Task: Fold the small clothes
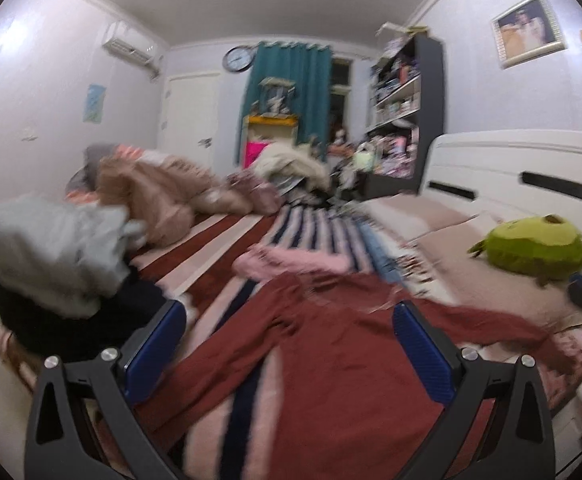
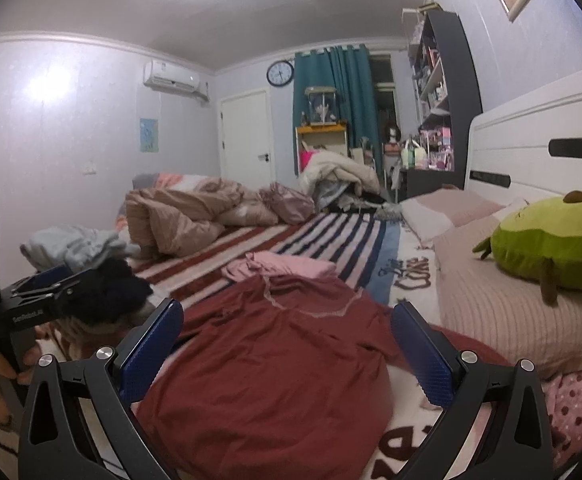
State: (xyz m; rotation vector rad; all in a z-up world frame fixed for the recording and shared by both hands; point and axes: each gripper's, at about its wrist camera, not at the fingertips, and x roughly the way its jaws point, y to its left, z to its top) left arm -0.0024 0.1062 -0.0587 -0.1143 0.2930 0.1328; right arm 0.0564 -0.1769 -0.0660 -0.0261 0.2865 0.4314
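Both the left gripper and the right gripper are held wide open, nothing gripped. Between and just beyond the fingers the red garment is spread unfolded. Farther off, a pink garment appears already folded; the heap left of the fingers seemingly remains.

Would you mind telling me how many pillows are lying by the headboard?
2 that I can see. The nearer pillow carries the green plush toy; the farther pillow lies beyond it toward the shelf. The piled bedding could be hiding others.
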